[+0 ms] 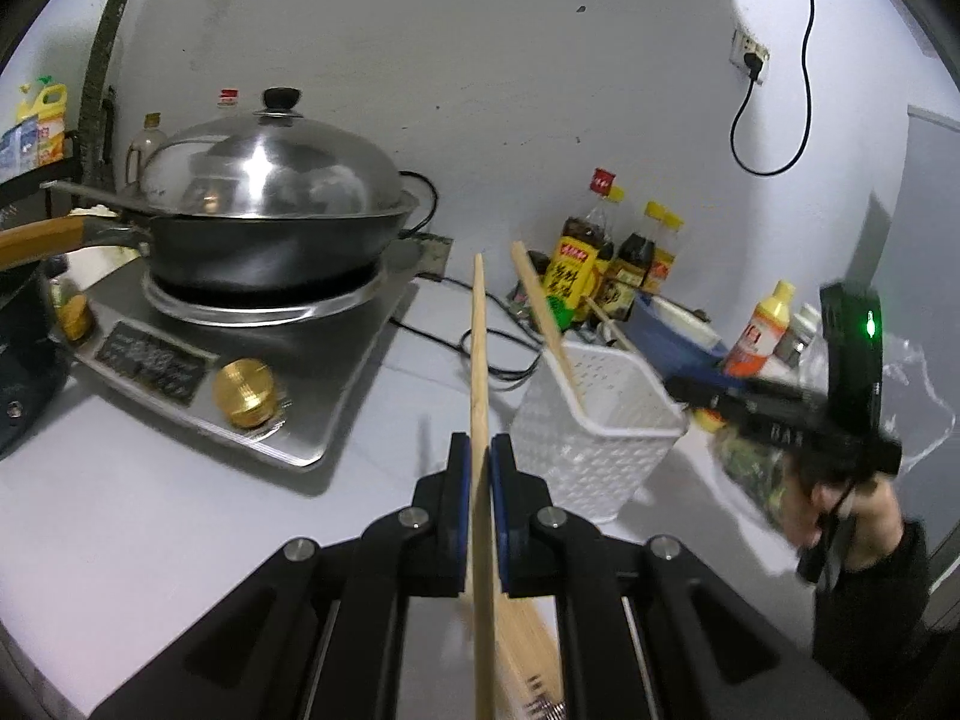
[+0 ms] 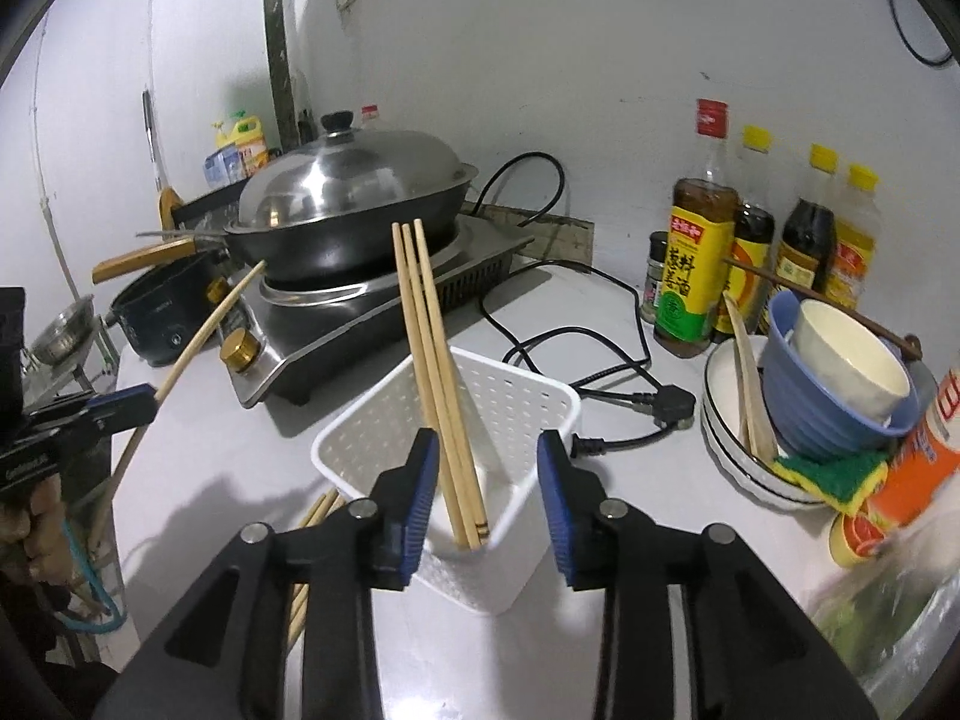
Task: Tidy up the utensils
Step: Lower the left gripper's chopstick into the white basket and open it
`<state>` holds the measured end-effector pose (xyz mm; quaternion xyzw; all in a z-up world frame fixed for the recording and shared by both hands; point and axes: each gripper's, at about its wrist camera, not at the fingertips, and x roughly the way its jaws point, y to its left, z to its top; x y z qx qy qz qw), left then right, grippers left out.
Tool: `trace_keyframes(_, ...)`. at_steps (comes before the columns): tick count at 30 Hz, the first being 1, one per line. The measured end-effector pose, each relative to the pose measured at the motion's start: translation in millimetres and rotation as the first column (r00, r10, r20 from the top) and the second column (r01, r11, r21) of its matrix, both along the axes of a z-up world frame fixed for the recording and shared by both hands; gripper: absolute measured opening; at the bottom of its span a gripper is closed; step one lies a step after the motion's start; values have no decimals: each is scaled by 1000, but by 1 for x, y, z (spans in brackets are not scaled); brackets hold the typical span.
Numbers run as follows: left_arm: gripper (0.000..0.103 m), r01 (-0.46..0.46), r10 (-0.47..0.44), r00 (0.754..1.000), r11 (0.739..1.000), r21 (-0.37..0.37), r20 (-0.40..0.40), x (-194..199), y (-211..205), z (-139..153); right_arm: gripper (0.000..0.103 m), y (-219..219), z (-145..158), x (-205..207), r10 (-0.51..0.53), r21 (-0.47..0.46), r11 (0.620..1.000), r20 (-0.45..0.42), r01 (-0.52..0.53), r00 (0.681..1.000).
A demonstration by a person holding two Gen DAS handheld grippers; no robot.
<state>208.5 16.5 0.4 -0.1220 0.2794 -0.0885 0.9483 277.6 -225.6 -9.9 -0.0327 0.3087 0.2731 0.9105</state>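
- While the left gripper (image 1: 480,456) looks toward the stove, its two blue pads are pressed on one wooden chopstick (image 1: 479,348), which stands up between them. Just to the right is the white basket (image 1: 594,420) on the counter (image 1: 150,510), with chopsticks leaning inside it. More chopsticks lie blurred under the gripper. A covered wok (image 1: 270,210) sits on the stove (image 1: 240,372), and sauce bottles (image 1: 600,252) stand by the wall. The right gripper (image 1: 678,387) is seen at the right edge, blurred.
- From the right wrist, the right gripper (image 2: 483,468) is partly open and holds nothing. Three chopsticks (image 2: 432,360) lean in the white basket (image 2: 528,396), between its pads but not touched by them. Some chopsticks (image 2: 312,516) lie on the counter (image 2: 210,450) beside the basket. At the left edge, the left gripper (image 2: 150,399) holds its single chopstick (image 2: 204,336). Stacked bowls (image 2: 840,384) sit on plates at the right.
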Motion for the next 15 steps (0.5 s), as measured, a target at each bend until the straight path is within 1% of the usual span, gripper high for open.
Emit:
trace_keyframes(5,6,13,-11,1000,998,-59,25,22,-15,11,38,-13,-3,-2,-2,39,999,-1,2,1000)
trace_keyframes(7,6,16,-14,999,999,-51,29,34,-25,16,42,-18,-3,-2,0,52,999,0,0,1000)
trace_keyframes(9,6,20,-18,999,999,-51,38,43,-35,19,48,-23,-2,-1,-8,56,998,8,7,1000)
trace_keyframes(12,6,24,-20,998,998,-64,55,59,-49,24,51,-33,0,2,-26,66,998,18,24,1000)
trace_keyframes(15,6,16,-10,998,995,-94,60,77,-60,26,51,-43,2,3,-32,90,995,23,30,999)
